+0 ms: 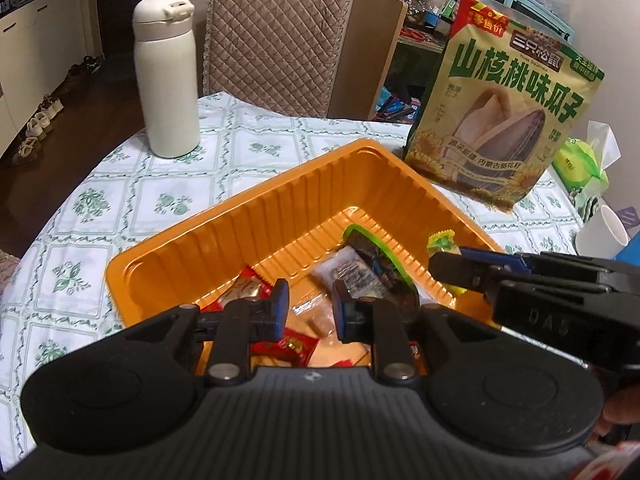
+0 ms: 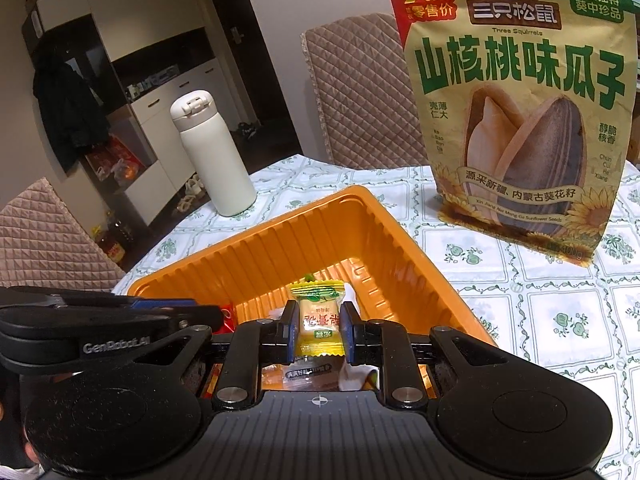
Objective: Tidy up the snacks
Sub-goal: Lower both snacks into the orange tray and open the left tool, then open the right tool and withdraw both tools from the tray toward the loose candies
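The right gripper (image 2: 319, 330) hangs over the ribbed orange plastic tray (image 2: 256, 248) with its jaws clamped on a small yellow-wrapped candy (image 2: 319, 320), the blue pads pressing both long sides of the wrapper. Judging by the task, the step in hand is dropping this piece into the tray with the other snacks. To do it well, lower the candy until it is just above the tray floor, over a bare patch in the far corner, then release without twisting, so the light wrapper falls flat and does not bounce onto the green-patterned tablecloth of the tabletop (image 2: 560, 304).

The left gripper (image 1: 307, 312) hovers over the near end of the same tray, above a loose pile of wrappers: red sachets (image 1: 298, 346), a clear packet (image 1: 350, 274) and a dark packet with a green edge (image 1: 380, 264). Its jaws stand at their narrowest, a slim gap between the pads; nothing appears to be gripped, though the clutter right behind the gap makes that hard to rule out.

Well beyond the tray stand a tall bag of sunflower seeds (image 2: 520, 120) and a cream insulated bottle (image 2: 212, 152) (both clear of the drop path).
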`<state>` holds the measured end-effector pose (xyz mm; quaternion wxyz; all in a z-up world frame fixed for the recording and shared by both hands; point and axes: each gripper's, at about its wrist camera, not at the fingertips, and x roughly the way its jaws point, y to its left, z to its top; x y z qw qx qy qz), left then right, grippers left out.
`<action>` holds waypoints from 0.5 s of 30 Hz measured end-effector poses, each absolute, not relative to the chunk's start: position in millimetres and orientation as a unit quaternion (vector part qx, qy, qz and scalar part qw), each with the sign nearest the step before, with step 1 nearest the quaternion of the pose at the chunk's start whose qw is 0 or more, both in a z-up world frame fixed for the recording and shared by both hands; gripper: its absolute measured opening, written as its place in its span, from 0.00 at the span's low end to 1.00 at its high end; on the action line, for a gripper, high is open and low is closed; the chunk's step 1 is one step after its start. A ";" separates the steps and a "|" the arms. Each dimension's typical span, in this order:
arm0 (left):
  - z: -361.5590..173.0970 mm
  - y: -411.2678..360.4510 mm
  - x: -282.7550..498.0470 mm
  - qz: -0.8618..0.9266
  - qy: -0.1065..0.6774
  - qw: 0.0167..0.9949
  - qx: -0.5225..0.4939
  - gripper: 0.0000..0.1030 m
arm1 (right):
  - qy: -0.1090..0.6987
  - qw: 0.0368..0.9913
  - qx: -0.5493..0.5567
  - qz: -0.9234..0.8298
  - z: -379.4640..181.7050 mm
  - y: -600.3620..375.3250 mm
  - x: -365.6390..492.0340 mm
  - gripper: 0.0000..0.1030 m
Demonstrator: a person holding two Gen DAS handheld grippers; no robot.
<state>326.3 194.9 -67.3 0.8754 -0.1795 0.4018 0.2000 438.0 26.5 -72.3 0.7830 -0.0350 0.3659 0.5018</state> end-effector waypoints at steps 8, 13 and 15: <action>-62.9 194.9 306.5 0.204 0.403 0.874 -0.179 0.20 | 0.365 0.770 -0.041 0.522 -72.3 34.7 425.6 0.22; -58.4 193.9 293.6 0.211 0.399 0.873 -0.184 0.29 | 0.356 0.759 -0.045 0.543 -69.0 41.0 414.6 0.22; -56.2 193.6 288.4 0.214 0.396 0.873 -0.186 0.30 | 0.353 0.757 -0.044 0.548 -66.3 42.8 411.2 0.22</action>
